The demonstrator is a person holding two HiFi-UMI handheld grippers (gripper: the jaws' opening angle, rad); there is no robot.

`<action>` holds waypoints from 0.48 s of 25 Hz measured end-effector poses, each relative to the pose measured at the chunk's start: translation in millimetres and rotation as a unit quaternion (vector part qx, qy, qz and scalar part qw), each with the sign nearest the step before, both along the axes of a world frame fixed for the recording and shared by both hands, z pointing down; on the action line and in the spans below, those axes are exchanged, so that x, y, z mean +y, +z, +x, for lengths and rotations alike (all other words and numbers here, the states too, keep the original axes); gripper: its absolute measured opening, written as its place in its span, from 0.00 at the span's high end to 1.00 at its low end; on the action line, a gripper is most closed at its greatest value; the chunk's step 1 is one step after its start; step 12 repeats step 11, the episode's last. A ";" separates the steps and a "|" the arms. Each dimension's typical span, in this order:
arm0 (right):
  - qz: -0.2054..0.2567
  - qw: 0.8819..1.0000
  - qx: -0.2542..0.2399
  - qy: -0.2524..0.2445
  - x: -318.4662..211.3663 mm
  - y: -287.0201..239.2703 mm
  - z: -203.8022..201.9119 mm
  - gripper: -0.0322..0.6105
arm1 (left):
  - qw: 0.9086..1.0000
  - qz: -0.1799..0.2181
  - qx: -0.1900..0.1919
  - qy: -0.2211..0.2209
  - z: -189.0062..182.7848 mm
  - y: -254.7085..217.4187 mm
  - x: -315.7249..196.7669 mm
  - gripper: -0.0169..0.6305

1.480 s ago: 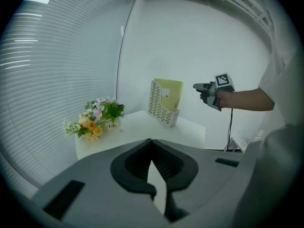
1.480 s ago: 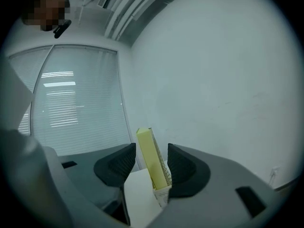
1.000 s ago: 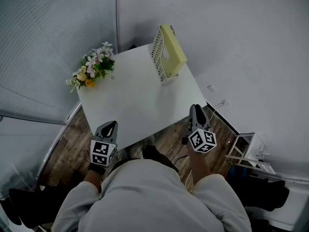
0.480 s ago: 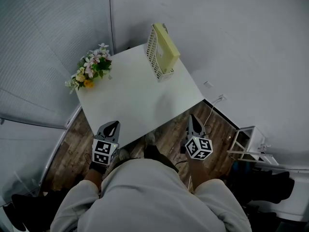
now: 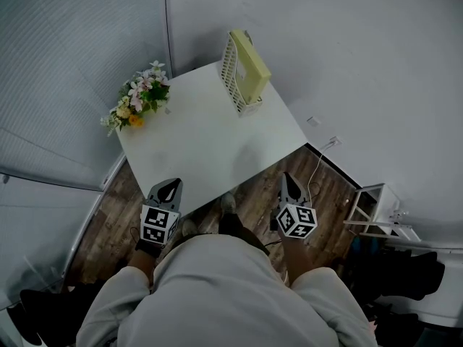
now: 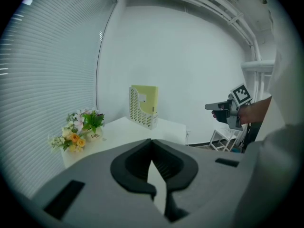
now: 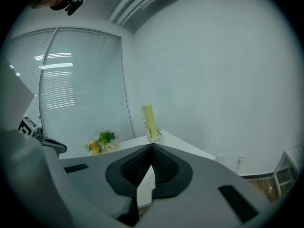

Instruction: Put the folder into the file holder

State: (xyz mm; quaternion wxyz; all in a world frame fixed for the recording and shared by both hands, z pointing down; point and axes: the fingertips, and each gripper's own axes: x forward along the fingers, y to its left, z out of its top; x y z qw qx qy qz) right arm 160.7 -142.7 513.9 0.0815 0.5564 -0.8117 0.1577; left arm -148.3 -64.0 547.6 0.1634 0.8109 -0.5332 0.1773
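Observation:
A pale yellow folder [image 5: 250, 66] stands upright inside the white lattice file holder [image 5: 231, 75] at the far end of the white table [image 5: 210, 147]. Both grippers hover off the table's near edge, close to the person's body. My left gripper [image 5: 170, 188] is shut with nothing in it, and so is my right gripper [image 5: 290, 182]. The left gripper view shows the folder [image 6: 147, 99] in the holder [image 6: 138, 112] far ahead, and the right gripper [image 6: 222, 109] off to the side. The right gripper view has the folder [image 7: 148, 119] beyond its closed jaw tips [image 7: 152, 147].
A flower bunch [image 5: 137, 101] sits at the table's left far corner. A white rack [image 5: 370, 210] stands on the wood floor at right, near a wall socket with a cable [image 5: 330, 144]. Walls and window blinds close in behind the table.
My right gripper has drawn back from the table's edge toward the person. The left gripper has stayed about where it was. The folder and holder have not moved.

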 end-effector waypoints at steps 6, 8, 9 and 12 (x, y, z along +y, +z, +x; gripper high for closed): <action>0.000 1.000 0.004 -0.006 3.7 0.3 -2.9 0.93 | 1.000 0.000 -0.001 -0.001 -0.5 -1.8 3.4 0.96; -0.001 1.000 0.005 -0.008 3.7 0.5 -3.0 0.93 | 1.000 0.000 -0.001 0.000 0.6 -1.4 3.8 0.96; 0.000 1.000 0.005 -0.008 3.9 0.4 -2.8 0.93 | 1.000 0.000 0.000 0.000 1.5 -1.3 4.3 0.96; 0.000 1.000 0.005 -0.009 4.8 0.2 -2.0 0.93 | 1.000 0.000 0.000 0.001 3.4 -1.1 5.5 0.96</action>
